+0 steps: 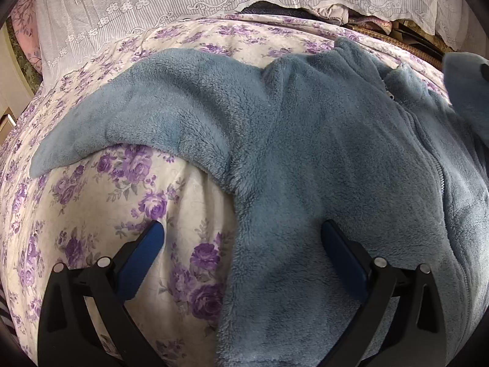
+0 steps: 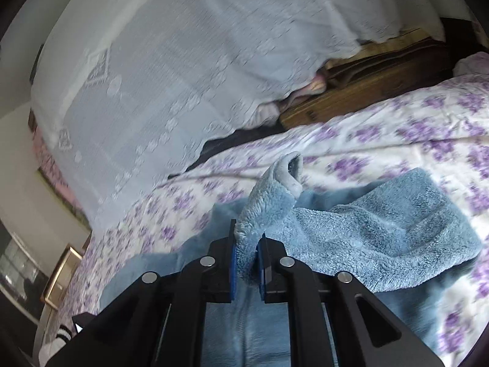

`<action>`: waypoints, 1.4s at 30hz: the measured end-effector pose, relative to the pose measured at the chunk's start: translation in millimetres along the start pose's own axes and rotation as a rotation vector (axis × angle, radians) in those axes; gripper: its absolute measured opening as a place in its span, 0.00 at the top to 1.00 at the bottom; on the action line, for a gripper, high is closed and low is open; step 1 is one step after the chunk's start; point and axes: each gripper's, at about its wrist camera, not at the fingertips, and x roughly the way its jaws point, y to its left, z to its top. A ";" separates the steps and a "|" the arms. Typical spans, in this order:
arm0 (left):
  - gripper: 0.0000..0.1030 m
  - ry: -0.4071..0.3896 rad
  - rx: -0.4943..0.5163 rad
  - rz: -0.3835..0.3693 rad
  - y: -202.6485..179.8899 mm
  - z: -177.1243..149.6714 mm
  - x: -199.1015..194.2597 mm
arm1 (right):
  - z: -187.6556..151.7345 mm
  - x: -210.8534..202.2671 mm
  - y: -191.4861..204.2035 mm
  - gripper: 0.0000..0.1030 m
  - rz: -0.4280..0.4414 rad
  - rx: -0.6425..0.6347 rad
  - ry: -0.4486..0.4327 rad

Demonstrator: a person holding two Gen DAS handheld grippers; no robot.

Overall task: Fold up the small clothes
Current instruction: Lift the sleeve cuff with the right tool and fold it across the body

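Right gripper point(image 2: 246, 241) is clamped tight on a fold of the blue fleece jacket point(image 1: 305, 153), a sleeve point(image 2: 272, 202) by the look of it, with the cuff standing up past the fingertips toward twelve o'clock. Left gripper point(image 1: 241, 229) is spread wide and holds nothing; its left finger is over bare quilt, its right finger over the jacket's side edge, contact not determinable.

Progress, as judged: early. The jacket lies front up, zipper point(image 1: 428, 153) closed, body spread flat. The other sleeve point(image 1: 137, 113) is laid out toward nine o'clock in the left wrist view, unfolded. One sleeve is lifted and, apparently, on its way across the body. Outstanding: land that sleeve, bring in the other, fold the body.

Surface: a bed under a cream quilt with purple roses point(image 1: 122, 214), soft and slightly rumpled. Room: white lace cloth point(image 1: 152, 6) draped along the far side at twelve o'clock; brown wooden furniture point(image 2: 366, 91) beyond the bed at one o'clock, partly blurred.
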 end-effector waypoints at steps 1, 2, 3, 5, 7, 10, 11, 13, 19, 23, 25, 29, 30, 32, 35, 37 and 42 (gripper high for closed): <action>0.04 0.000 0.000 0.000 0.1 0.1 0.0 | -4.8 5.2 4.2 0.88 0.000 -0.010 0.015; 0.04 0.000 0.000 0.000 -0.3 -0.2 0.1 | -8.9 9.4 6.7 0.88 -0.001 -0.017 0.030; 0.04 0.000 0.000 0.000 -0.1 0.1 0.1 | -12.9 13.6 8.5 0.88 -0.003 -0.025 0.046; 0.04 0.000 0.000 0.000 -0.3 0.0 0.2 | -22.7 23.1 12.2 0.88 -0.015 -0.046 0.083; 0.04 0.000 0.000 0.000 -0.4 0.0 0.2 | -31.5 32.1 15.4 0.88 -0.023 -0.065 0.112; 0.04 -0.001 0.000 0.000 -0.4 0.2 0.2 | -42.5 41.3 15.9 0.88 -0.028 -0.084 0.148; 0.04 -0.001 0.000 0.000 -0.4 0.2 0.3 | -45.3 43.4 17.3 0.88 -0.025 -0.090 0.156; 0.04 -0.001 0.000 0.001 -0.2 0.4 0.2 | -49.1 46.0 22.7 0.88 -0.012 -0.115 0.165; 0.04 -0.001 0.000 0.001 -0.3 0.3 0.5 | -59.2 55.0 45.0 0.75 0.023 -0.251 0.197; 0.04 -0.001 0.000 0.000 -0.7 0.1 0.7 | -70.8 68.6 52.1 0.45 0.005 -0.309 0.275; 0.04 -0.001 0.000 0.000 -0.5 0.3 0.7 | -72.4 64.1 58.3 0.39 0.002 -0.339 0.288; 0.04 -0.001 0.000 0.001 -0.8 0.1 0.9 | -63.0 28.8 69.7 0.32 0.042 -0.378 0.190; 0.04 -0.001 0.000 0.001 -0.8 0.1 0.9 | -59.6 20.4 70.6 0.30 0.063 -0.370 0.165; 0.04 -0.001 0.000 0.001 -0.6 0.2 0.9 | -53.2 12.5 69.1 0.30 0.042 -0.352 0.129; 0.04 -0.001 -0.001 -0.001 -0.4 0.4 0.9 | -60.7 39.1 63.8 0.31 -0.160 -0.378 0.197; 0.04 -0.001 -0.001 0.000 -0.6 0.1 1.0 | -76.5 72.7 51.9 0.32 -0.233 -0.379 0.346; 0.04 0.000 -0.002 -0.003 0.6 0.8 1.1 | -78.8 61.1 67.6 0.33 -0.172 -0.437 0.310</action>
